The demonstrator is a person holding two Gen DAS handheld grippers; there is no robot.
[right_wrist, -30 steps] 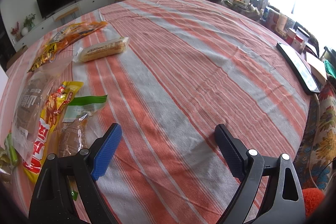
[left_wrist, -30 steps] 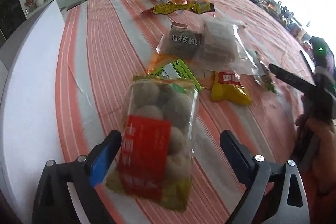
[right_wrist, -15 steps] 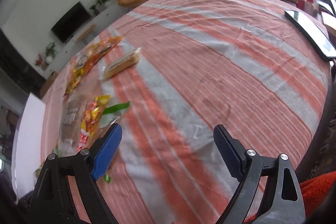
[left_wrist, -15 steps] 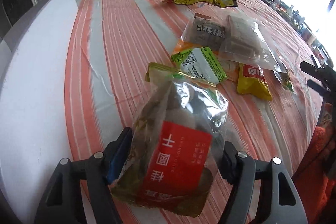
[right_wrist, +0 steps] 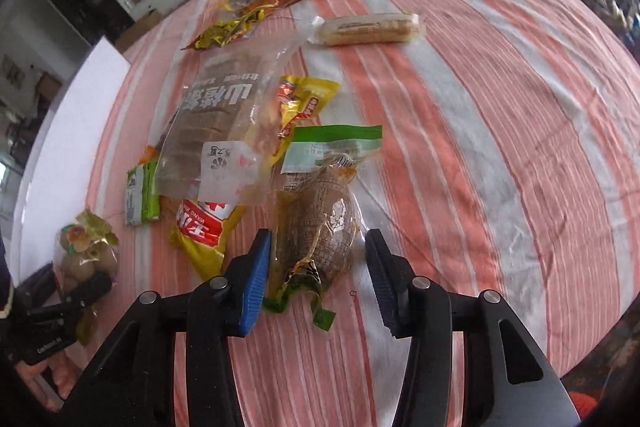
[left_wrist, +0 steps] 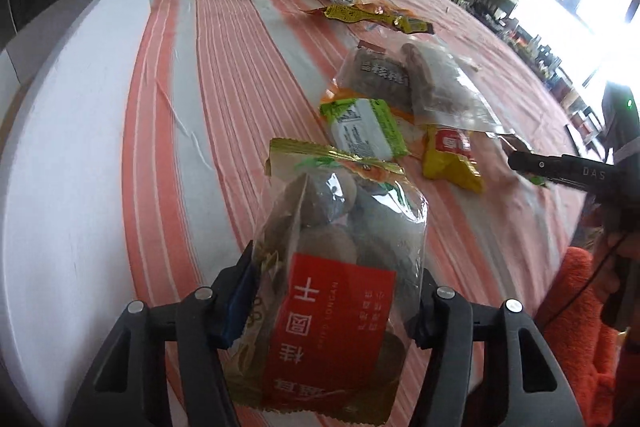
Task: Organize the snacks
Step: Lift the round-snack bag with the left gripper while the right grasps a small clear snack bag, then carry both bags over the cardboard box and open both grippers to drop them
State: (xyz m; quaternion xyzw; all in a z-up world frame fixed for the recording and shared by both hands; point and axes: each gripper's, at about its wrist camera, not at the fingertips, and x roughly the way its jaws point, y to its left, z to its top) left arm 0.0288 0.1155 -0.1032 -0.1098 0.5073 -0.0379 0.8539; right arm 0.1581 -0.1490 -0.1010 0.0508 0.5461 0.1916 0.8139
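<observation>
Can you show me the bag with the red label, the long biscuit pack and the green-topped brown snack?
Red-label bag (left_wrist: pixel 332 327), left wrist view, on its label.
Long biscuit pack (right_wrist: pixel 366 29), right wrist view, its middle.
Green-topped brown snack (right_wrist: pixel 320 223), right wrist view, brown body.

Left tool (left_wrist: pixel 332 303) newly around longan bag (left_wrist: pixel 340 267)
</observation>
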